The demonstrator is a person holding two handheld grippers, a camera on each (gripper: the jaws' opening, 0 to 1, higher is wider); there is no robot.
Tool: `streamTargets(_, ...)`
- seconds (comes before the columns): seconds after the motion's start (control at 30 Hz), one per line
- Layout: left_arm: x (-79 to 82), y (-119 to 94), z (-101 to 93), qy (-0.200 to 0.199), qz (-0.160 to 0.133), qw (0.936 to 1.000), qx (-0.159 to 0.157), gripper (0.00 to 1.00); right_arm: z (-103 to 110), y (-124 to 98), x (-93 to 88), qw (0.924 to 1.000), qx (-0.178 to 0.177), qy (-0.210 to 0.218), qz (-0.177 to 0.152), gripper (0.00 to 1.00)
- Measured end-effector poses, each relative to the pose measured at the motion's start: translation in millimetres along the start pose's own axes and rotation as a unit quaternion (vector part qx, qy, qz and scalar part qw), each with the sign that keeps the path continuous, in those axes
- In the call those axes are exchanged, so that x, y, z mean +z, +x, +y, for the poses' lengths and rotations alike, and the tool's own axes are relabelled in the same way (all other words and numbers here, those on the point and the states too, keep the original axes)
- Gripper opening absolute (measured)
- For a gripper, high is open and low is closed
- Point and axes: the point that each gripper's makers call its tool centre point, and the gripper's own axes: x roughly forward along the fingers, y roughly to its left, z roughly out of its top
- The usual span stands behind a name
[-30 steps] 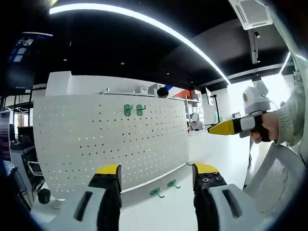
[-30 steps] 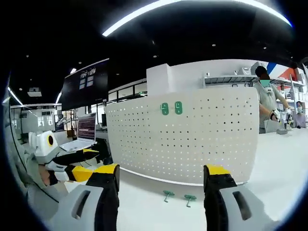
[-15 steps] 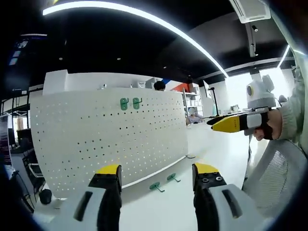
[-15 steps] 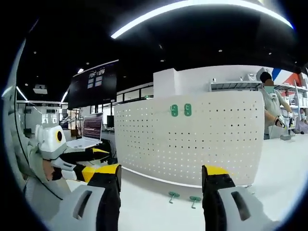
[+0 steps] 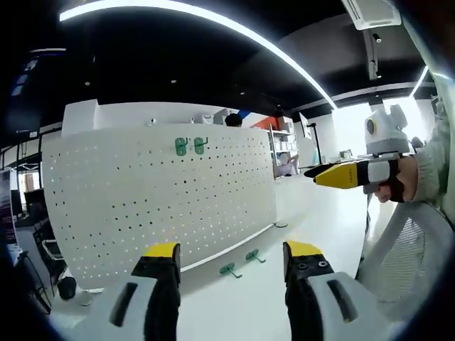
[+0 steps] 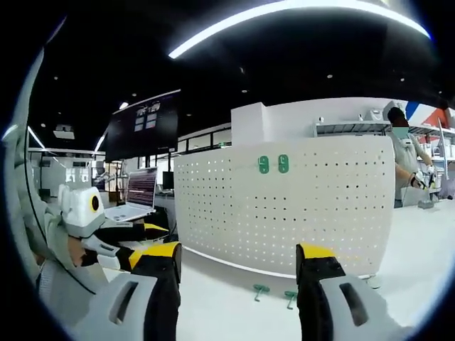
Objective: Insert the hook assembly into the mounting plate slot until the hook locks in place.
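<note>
A white perforated mounting plate (image 5: pixel 142 202) stands upright on the white table (image 5: pixel 245 309). Two green hooks (image 5: pixel 190 145) hang side by side near its top. Two loose green hook assemblies (image 5: pixel 227 269) (image 5: pixel 252 255) lie on the table at its foot. My left gripper (image 5: pixel 231 250) is open and empty, well short of them. In the right gripper view the plate (image 6: pixel 298 213) carries the same mounted hooks (image 6: pixel 274 164), and the loose hooks (image 6: pixel 261 290) (image 6: pixel 291 295) lie below. My right gripper (image 6: pixel 237 250) is open and empty. It also appears raised at the right (image 5: pixel 341 174), held by a hand.
A mesh chair back (image 5: pixel 405 259) stands at the right. A laptop (image 6: pixel 135 197) and a dark wall screen (image 6: pixel 138 131) are at the left, behind my left gripper (image 6: pixel 138 240). A person (image 6: pixel 407 160) stands behind the plate's right end.
Both views have shifted slightly with the hands, so the plate sits a little differently in each. The hooks on the table and on the plate have not moved. Both grippers stay open.
</note>
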Motion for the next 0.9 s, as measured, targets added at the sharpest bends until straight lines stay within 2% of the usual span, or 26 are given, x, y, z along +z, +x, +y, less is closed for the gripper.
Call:
streamTargets(0.37, -7.1, 2.8, -9.0, -0.004, 0.022, 0.9996, -0.019, 0.59, -9.1, -2.9, 5.4, 0.9995, -0.012, 0.023, -0.017, 0.63)
streamTargets(0.67, 3.8, -1.5, -8.0, -0.004, 0.025, 0.9993, -0.030, 0.58, -5.2, -1.8, 4.1, 0.9996, -0.004, 0.023, -0.015, 0.62)
streamTargets(0.73, 9.5, -3.1, -5.9, -0.010, 0.021, 0.9992, -0.033, 0.55, -4.3, -1.3, 3.5, 0.9995, -0.001, 0.026, -0.014, 0.62)
streamTargets(0.83, 15.2, -2.7, -7.5, -0.017, 0.023, 0.9982, -0.052, 0.39, -4.7, -1.2, 3.8, 0.9994, 0.000, 0.029, -0.016, 0.62)
streamTargets(0.87, 18.1, -1.3, -6.5, -0.009, 0.022, 0.9984, -0.052, 0.37, -4.6, -1.7, 4.4, 0.9994, 0.000, 0.029, -0.017, 0.62)
streamTargets(0.9, 20.9, 0.3, -5.4, 0.001, 0.019, 0.9985, -0.051, 0.40, -4.9, -1.7, 4.6, 0.9994, -0.001, 0.030, -0.018, 0.62)
